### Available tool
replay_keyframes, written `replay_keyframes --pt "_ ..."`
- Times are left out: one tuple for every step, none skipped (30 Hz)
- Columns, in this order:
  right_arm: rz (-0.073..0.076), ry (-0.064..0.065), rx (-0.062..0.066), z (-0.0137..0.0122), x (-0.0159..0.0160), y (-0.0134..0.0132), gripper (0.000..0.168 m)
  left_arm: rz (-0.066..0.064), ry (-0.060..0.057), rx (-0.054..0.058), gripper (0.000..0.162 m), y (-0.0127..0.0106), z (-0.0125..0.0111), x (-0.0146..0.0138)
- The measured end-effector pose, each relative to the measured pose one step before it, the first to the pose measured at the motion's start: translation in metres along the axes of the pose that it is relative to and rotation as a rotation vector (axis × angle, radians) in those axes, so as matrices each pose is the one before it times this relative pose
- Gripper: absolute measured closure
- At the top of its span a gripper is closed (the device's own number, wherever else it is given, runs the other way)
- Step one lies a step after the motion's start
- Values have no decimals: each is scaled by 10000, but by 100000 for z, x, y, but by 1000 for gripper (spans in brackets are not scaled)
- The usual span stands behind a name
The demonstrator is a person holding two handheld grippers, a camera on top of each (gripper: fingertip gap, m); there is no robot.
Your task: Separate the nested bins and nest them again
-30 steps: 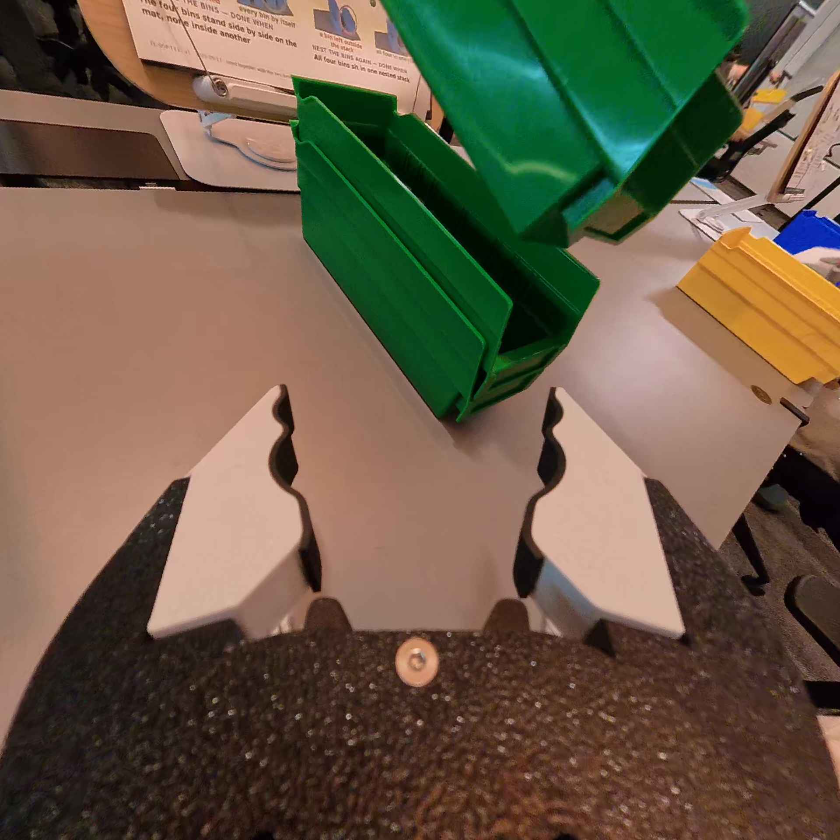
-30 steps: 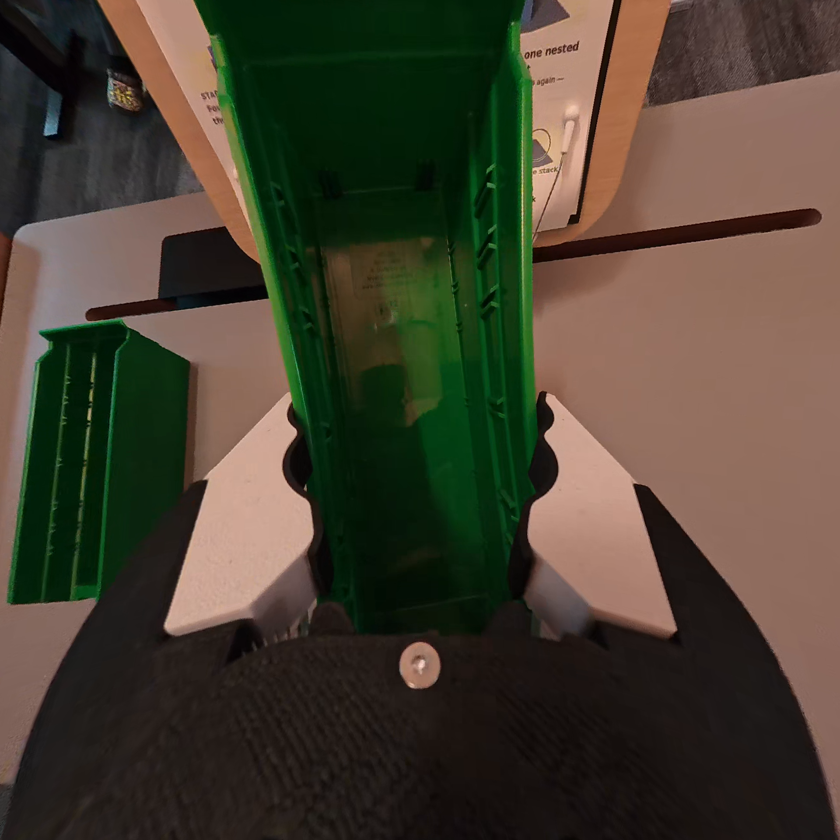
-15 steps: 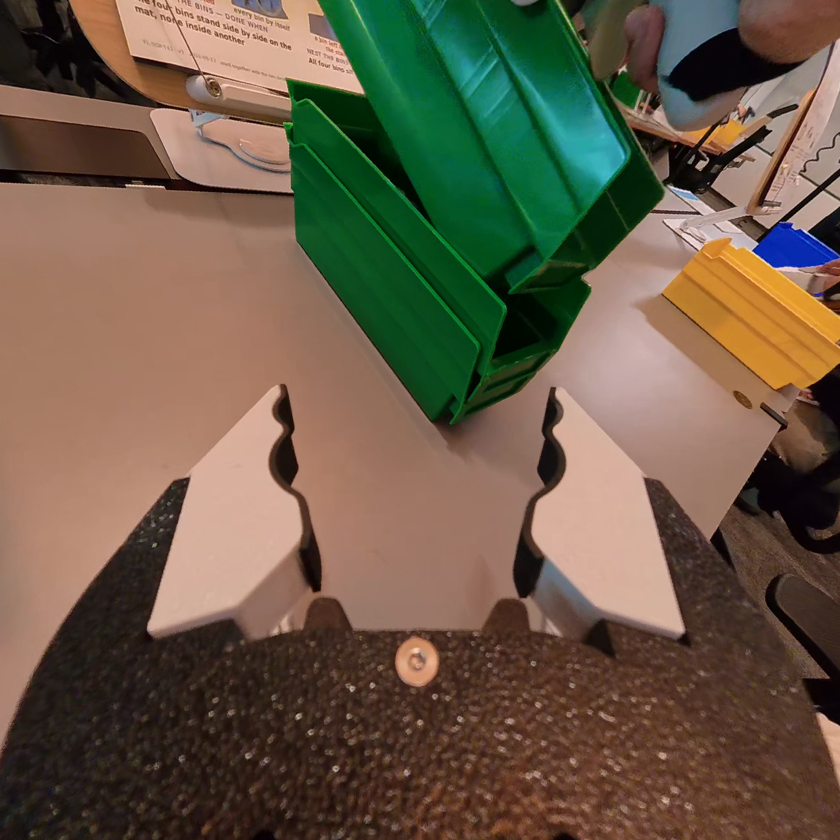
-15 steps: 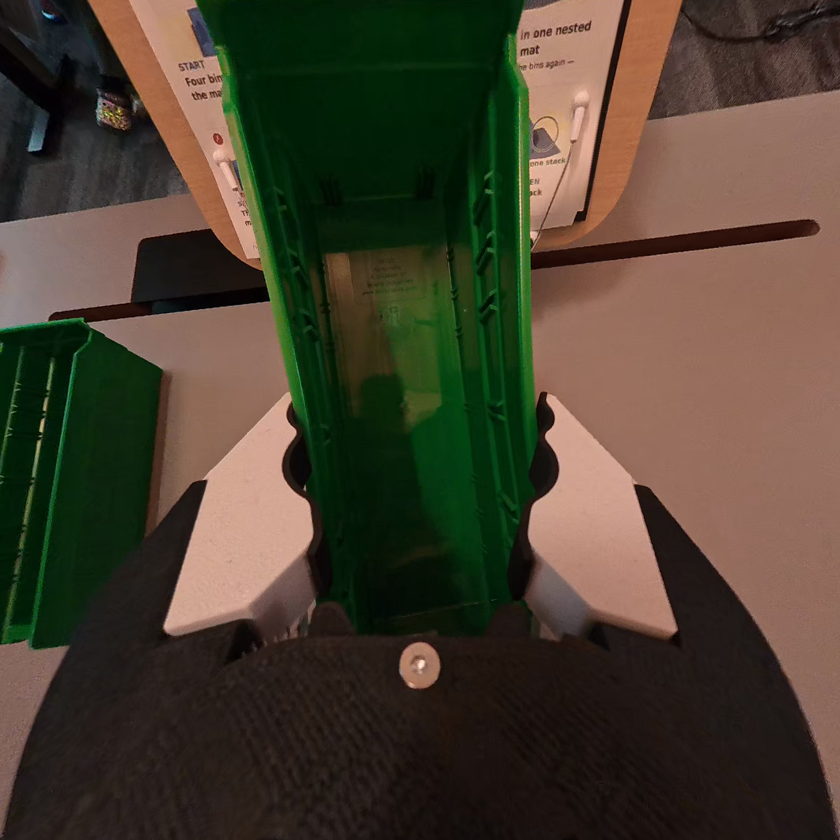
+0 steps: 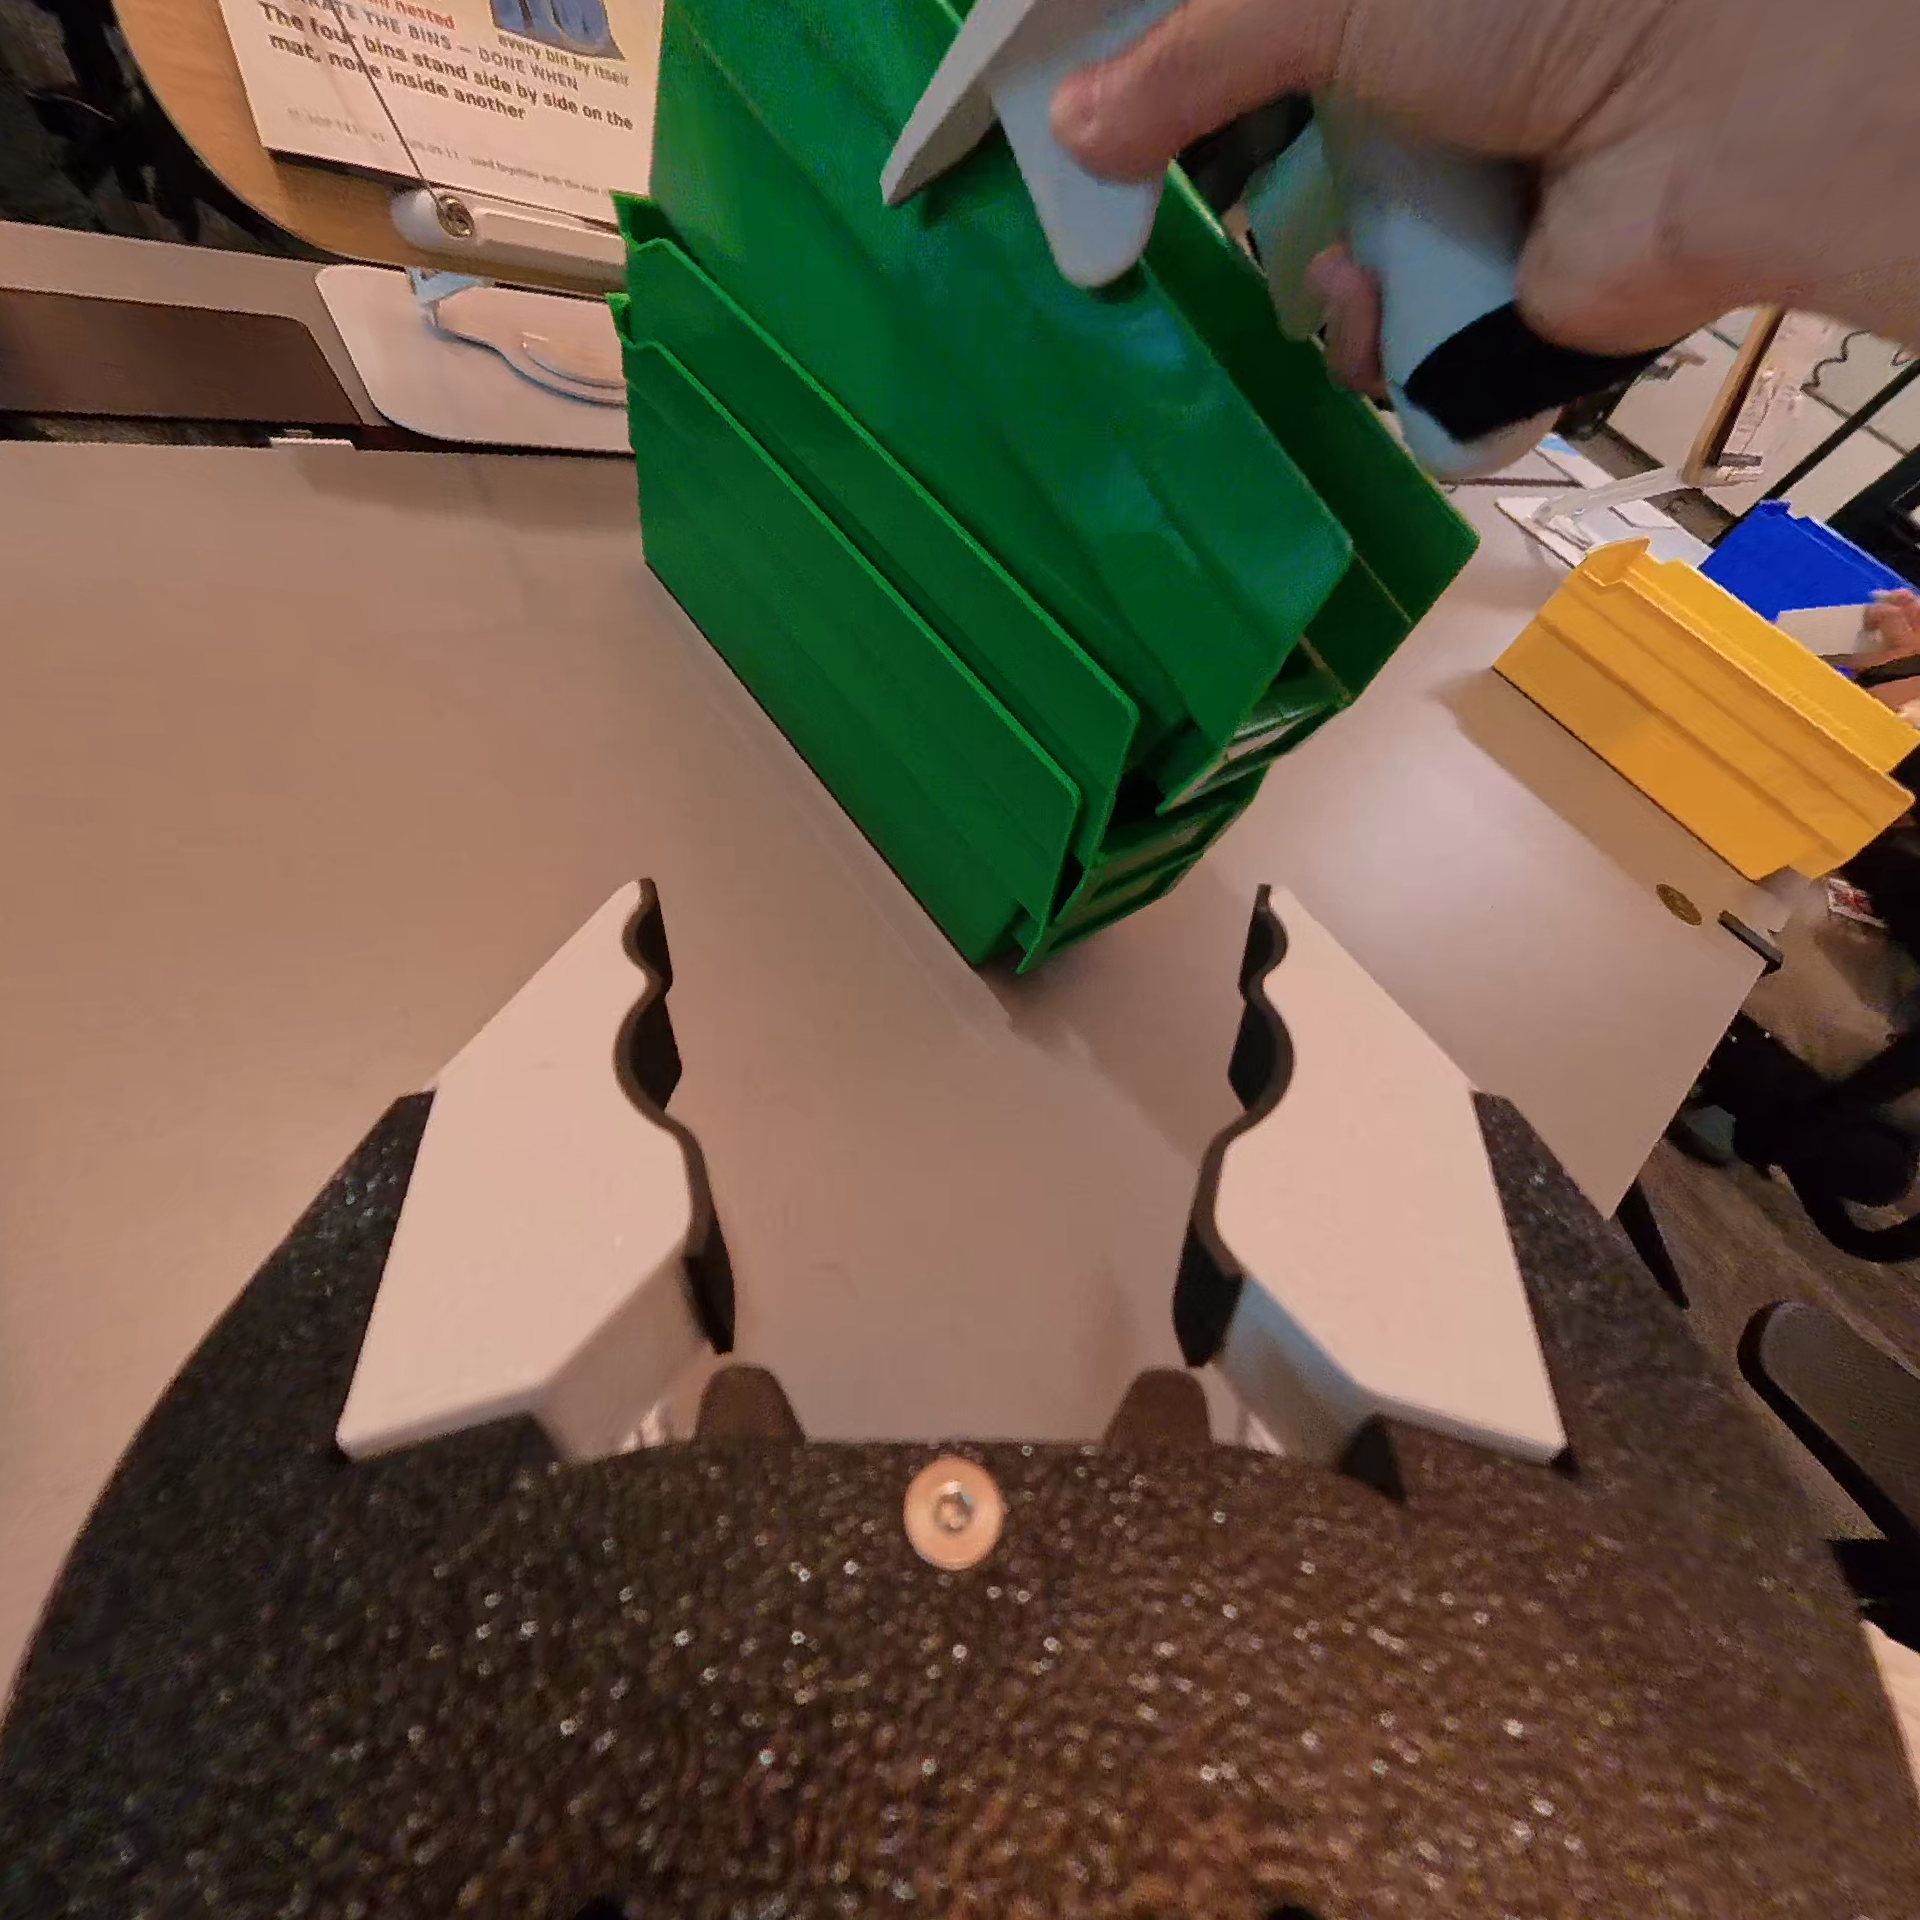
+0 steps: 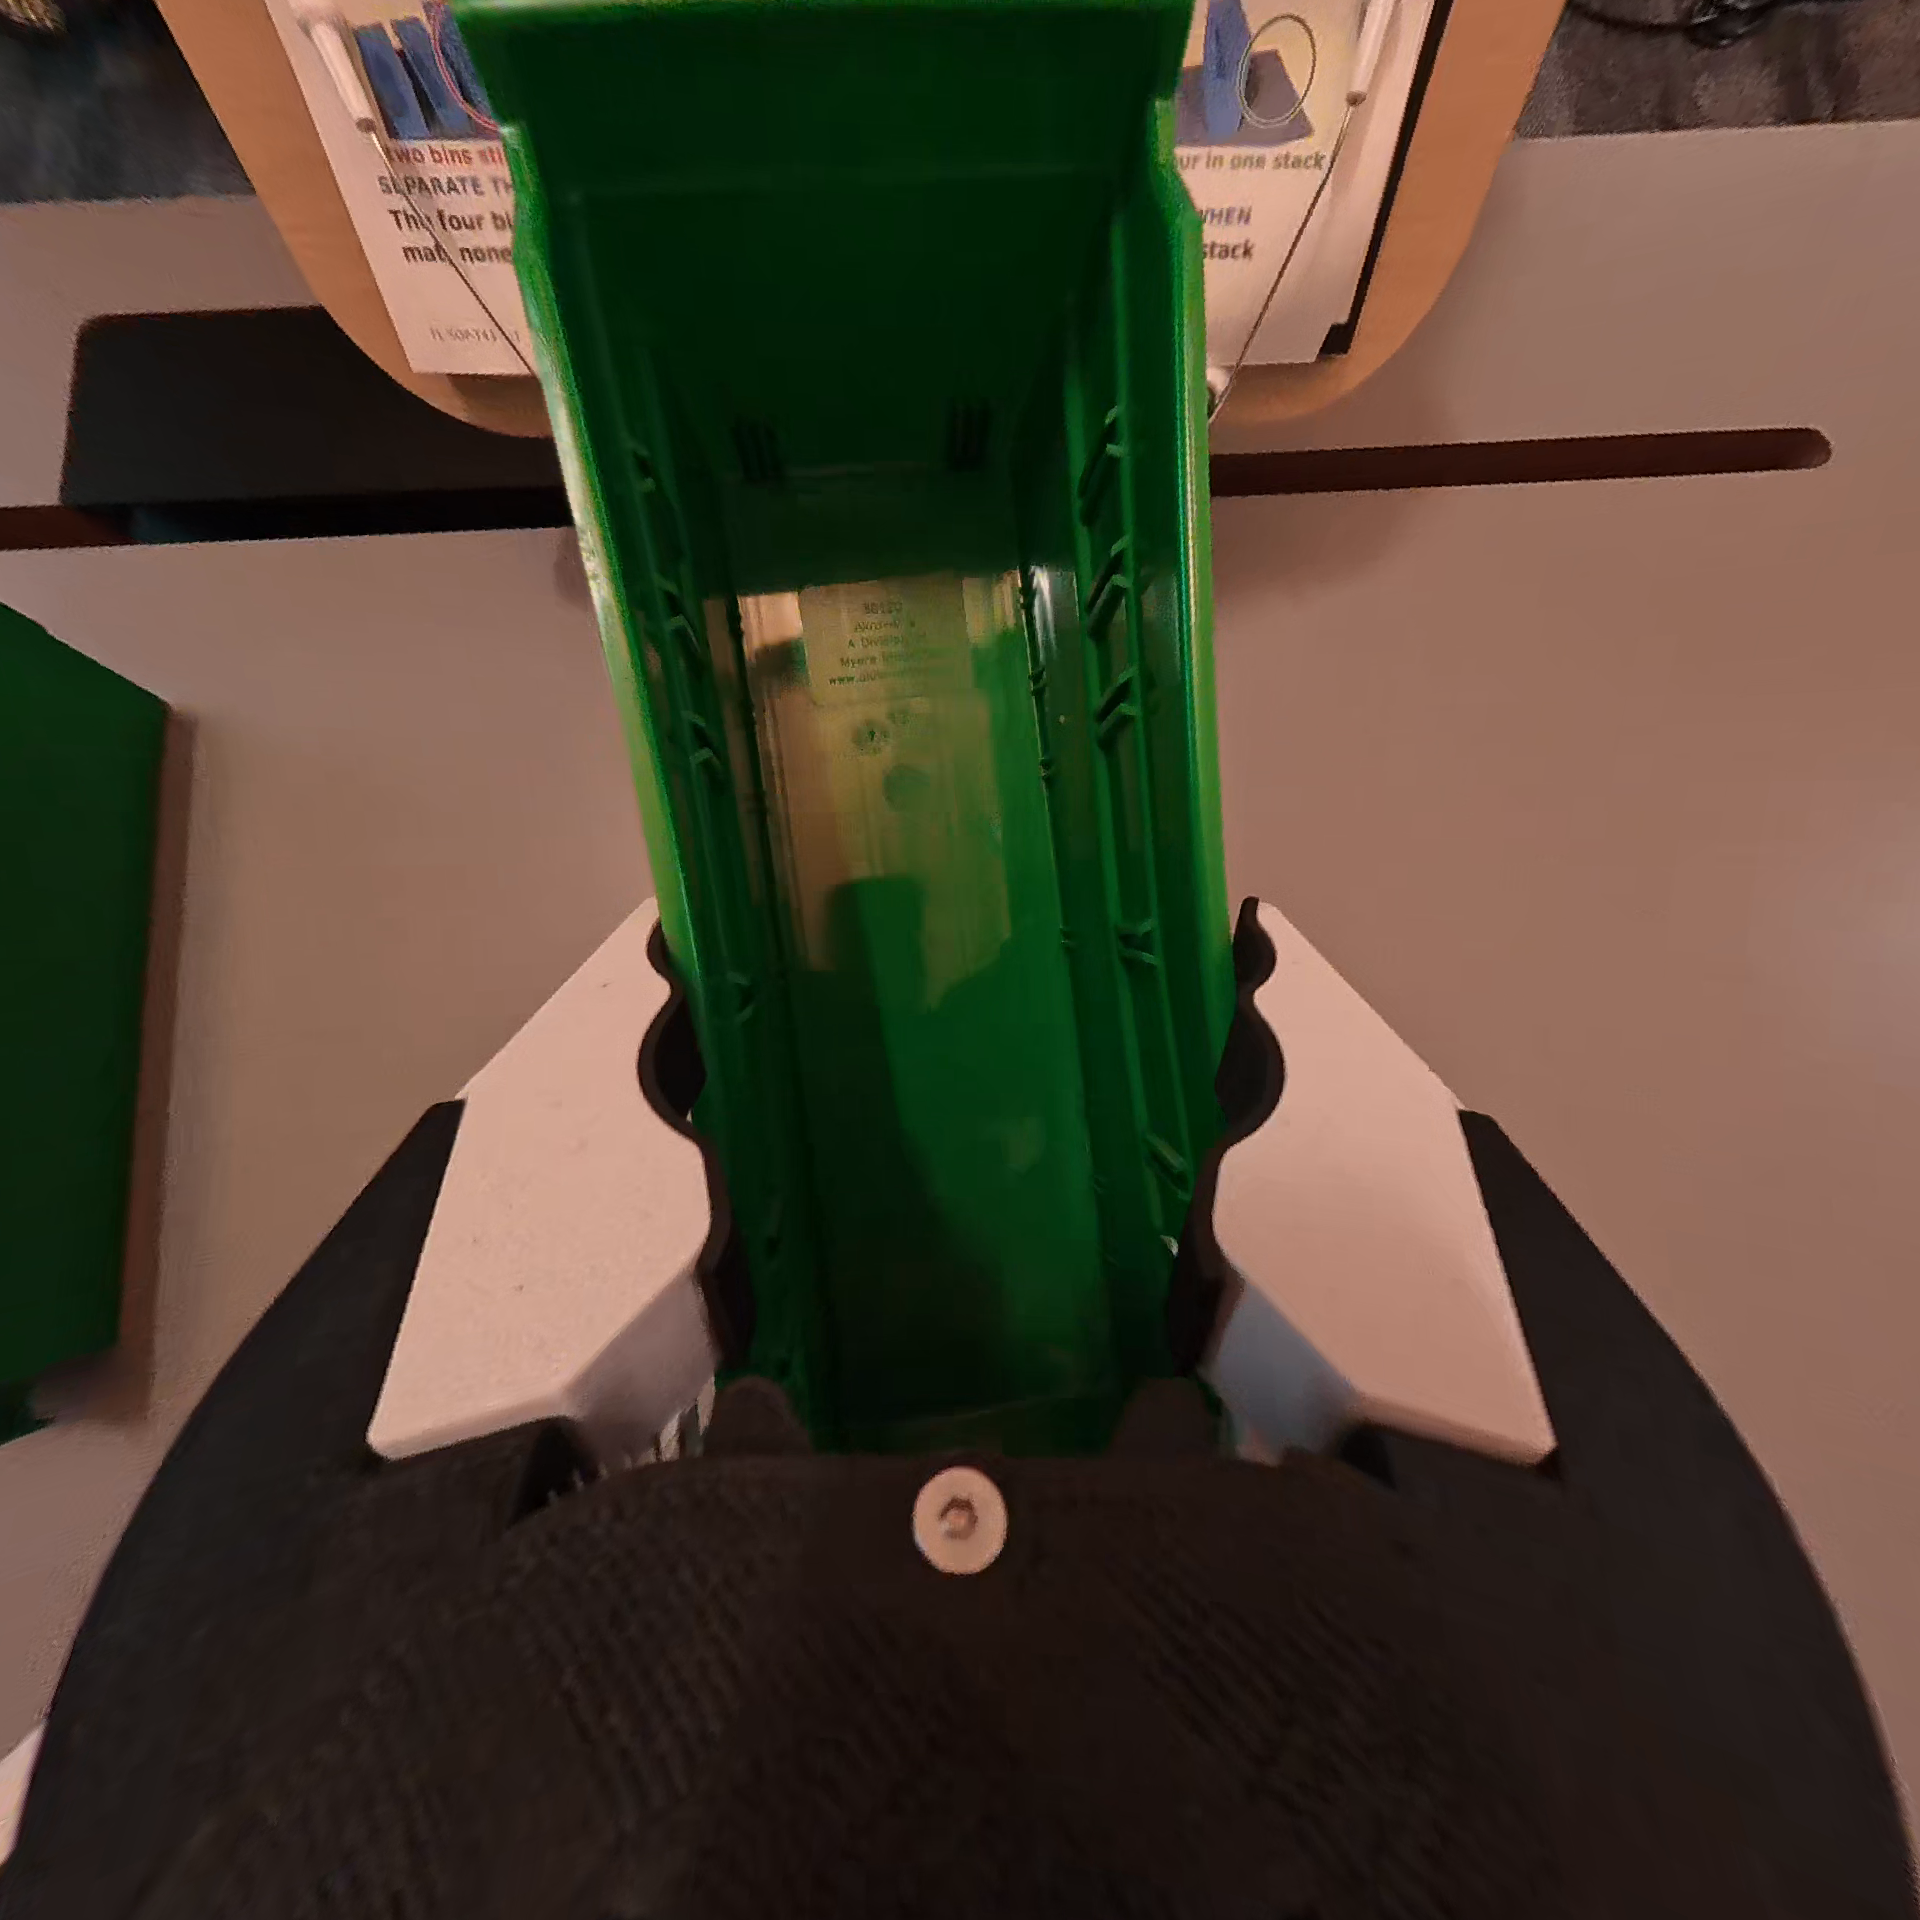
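A stack of nested green bins point(image 5: 862, 665) stands on the grey table ahead of my left gripper point(image 5: 951, 997), which is open, empty and low over the table just short of the stack's near corner. My right gripper point(image 6: 951, 1008) is shut on another green bin point(image 6: 894, 727), gripping its two side walls. In the left wrist view that held bin point(image 5: 1039, 416) is tilted with its low end entering the top of the stack, and the right gripper's fingers point(image 5: 1081, 197) and a hand point(image 5: 1621, 145) show above it. The stack's edge point(image 6: 62, 1018) shows at far left in the right wrist view.
A yellow bin point(image 5: 1694, 727) and a blue bin point(image 5: 1797, 561) lie at the table's right edge. A wooden board with instruction sheets point(image 5: 436, 73) stands on a stand behind the stack; it also shows in the right wrist view point(image 6: 1340, 208). The table's right edge point(image 5: 1662, 1122) drops to the floor.
The right gripper has carried the held green bin down and left until its low end slides into the stack. The left gripper has stayed still and open.
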State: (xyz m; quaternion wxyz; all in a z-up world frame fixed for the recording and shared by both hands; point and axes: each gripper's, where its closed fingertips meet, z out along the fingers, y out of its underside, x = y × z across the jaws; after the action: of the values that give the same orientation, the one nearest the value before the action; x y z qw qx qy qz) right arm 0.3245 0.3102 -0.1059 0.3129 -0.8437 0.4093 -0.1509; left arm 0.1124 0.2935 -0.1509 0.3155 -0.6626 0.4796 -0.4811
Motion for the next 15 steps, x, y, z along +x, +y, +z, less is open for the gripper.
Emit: replay_keyframes --pt "-97 74 -11 97 -92 15 66 -45 -9 52 54 -90 -95 -129" --pt "-134 52 -39 90 -128 49 66 -39 -20 16 54 -31 -52 -176" --pt "-95 51 -43 57 -81 72 66 -42 -23 -16 54 26 -16 -174" --pt "-31 51 -41 28 -82 73 66 -46 -11 -14 54 40 12 -141" --pt "-50 57 -73 44 -78 115 66 -45 9 -2 54 18 27 -92" --pt "-14 51 -37 2 -35 71 66 -38 15 -10 54 30 29 -46" --pt "28 60 -17 8 49 61 66 -12 11 -2 54 15 17 -14" --pt "42 33 -53 44 54 152 66 16 7 -9 54 19 26 17" --pt "78 11 -27 105 39 178 65 20 -4 -14 54 15 7 14" --pt "127 -9 41 175 63 205 65 21 10 12 54 -25 1 56" --pt "177 -21 94 236 92 245 66 5 24 22 54 -37 -12 77" --pt "138 -44 131 296 57 219 66 -2 27 10 54 -10 17 59" --pt "-47 -3 -14 319 -12 249 65 -5 11 -18 54 37 13 13" --pt "-160 18 -77 251 -103 187 65 -3 2 -27 54 60 22 -16" --pt "-72 21 -84 166 -114 71 65 4 2 -7 54 29 14 -19"
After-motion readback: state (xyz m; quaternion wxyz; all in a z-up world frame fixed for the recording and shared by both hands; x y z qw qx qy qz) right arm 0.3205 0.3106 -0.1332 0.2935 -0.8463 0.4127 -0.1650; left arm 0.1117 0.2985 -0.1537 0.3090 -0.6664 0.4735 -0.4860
